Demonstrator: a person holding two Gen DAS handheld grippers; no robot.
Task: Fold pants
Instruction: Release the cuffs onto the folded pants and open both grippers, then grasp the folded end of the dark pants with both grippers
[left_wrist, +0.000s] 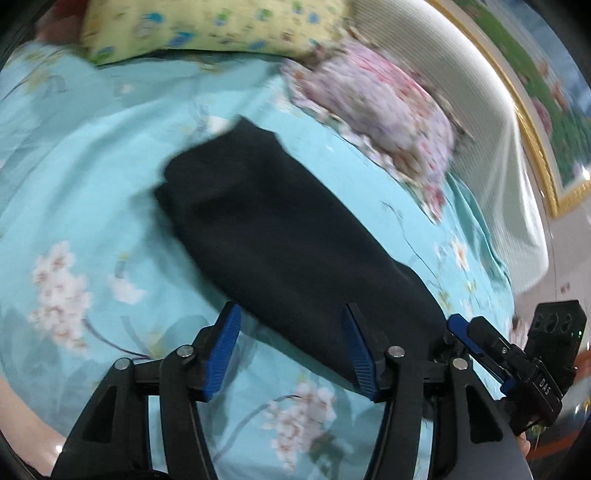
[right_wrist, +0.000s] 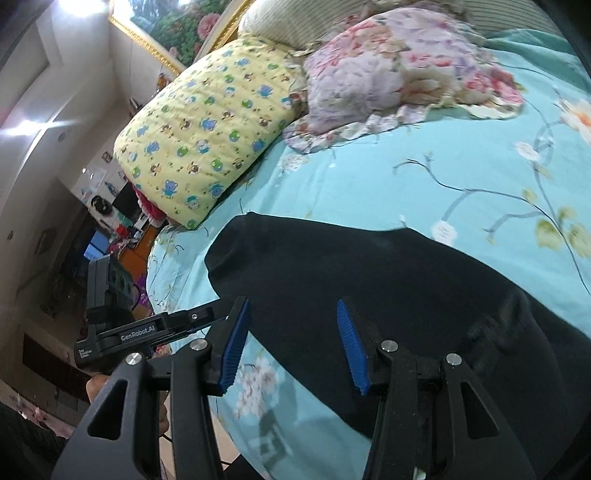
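Note:
Black pants (left_wrist: 280, 229) lie flat on a turquoise floral bedsheet (left_wrist: 92, 177), stretched from the near edge toward the pillows. My left gripper (left_wrist: 291, 314) is open and empty, hovering over the near end of the pants. The right gripper shows at the lower right of the left wrist view (left_wrist: 476, 339). In the right wrist view the pants (right_wrist: 388, 280) fill the lower right. My right gripper (right_wrist: 293, 310) is open and empty above their near edge. The left gripper (right_wrist: 155, 328) shows at the left, beside the bed edge.
A yellow patterned pillow (right_wrist: 207, 140) and a pink floral pillow (right_wrist: 391, 70) lie at the head of the bed. A white headboard (left_wrist: 480, 122) and a gold-framed picture (left_wrist: 535, 110) stand behind. The bed edge (right_wrist: 162, 273) drops to a cluttered room at the left.

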